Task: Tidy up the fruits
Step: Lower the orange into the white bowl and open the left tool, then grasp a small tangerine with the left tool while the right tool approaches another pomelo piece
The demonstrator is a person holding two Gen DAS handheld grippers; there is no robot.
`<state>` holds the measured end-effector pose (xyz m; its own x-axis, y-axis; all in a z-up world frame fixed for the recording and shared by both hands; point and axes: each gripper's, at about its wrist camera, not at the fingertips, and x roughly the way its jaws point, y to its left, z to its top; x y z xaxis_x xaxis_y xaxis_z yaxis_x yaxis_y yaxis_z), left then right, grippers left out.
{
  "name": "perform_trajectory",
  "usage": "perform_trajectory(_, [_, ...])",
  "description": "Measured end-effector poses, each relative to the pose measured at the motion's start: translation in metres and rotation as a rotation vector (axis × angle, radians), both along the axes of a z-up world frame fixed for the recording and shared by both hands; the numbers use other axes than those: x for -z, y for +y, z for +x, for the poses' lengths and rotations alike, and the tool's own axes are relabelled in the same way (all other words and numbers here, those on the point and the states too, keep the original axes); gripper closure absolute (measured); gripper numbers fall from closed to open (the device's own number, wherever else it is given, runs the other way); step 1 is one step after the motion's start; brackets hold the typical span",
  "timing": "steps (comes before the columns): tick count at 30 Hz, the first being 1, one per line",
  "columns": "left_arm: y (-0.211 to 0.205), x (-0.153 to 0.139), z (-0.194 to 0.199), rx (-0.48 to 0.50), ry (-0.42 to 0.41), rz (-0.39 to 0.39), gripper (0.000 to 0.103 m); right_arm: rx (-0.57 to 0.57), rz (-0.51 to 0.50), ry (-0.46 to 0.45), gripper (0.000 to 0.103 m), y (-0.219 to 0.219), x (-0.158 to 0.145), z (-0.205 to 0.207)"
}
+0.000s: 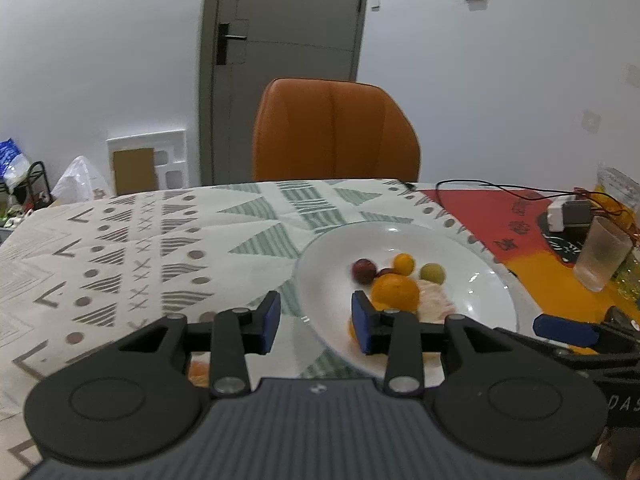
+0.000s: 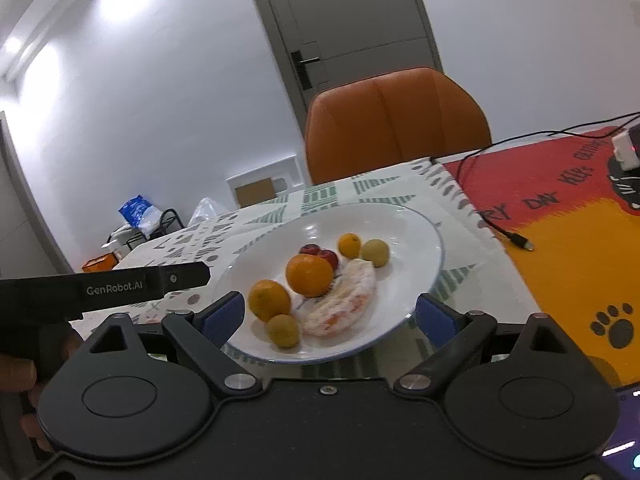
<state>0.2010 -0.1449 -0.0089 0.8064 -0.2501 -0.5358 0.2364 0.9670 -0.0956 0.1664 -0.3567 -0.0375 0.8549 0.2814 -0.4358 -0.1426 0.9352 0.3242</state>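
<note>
A white plate (image 1: pixel 480 256) on the patterned tablecloth holds a large orange (image 1: pixel 394 292), a dark red fruit (image 1: pixel 364 271), a small orange fruit (image 1: pixel 403 263), a green fruit (image 1: pixel 433 273) and a pale peeled piece (image 1: pixel 434 300). My left gripper (image 1: pixel 316 324) is open at the plate's near left rim, nothing between its blue pads. In the right wrist view the plate (image 2: pixel 424 240) carries two oranges (image 2: pixel 310 274), red fruits (image 2: pixel 320 254), small greenish fruits (image 2: pixel 283 330) and the peeled piece (image 2: pixel 344 300). My right gripper (image 2: pixel 328 316) stands wide open before the plate's near rim, holding nothing.
An orange chair (image 1: pixel 336 132) stands behind the table. A red and orange mat (image 2: pixel 560 208) with a black cable (image 2: pixel 516 240) lies right of the plate. A frosted glass (image 1: pixel 600 256) and a white box (image 1: pixel 568 212) sit far right. Something orange (image 1: pixel 198 372) lies under the left gripper.
</note>
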Motion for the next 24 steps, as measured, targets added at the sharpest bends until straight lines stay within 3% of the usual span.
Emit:
perform_trajectory(9, [0.038, -0.006, -0.015, -0.07, -0.014, 0.034, 0.033, -0.064, -0.002, -0.01, 0.01, 0.027, -0.005, 0.003])
perform_trajectory(15, [0.066, -0.009, -0.025, -0.124, -0.012, 0.046, 0.027, -0.102, 0.0, -0.015, 0.01, 0.046, -0.006, 0.006])
perform_trajectory(24, [0.097, -0.007, -0.035, -0.184, -0.005, 0.047, 0.026, -0.173, -0.023, -0.026, 0.011, 0.078, -0.011, 0.005])
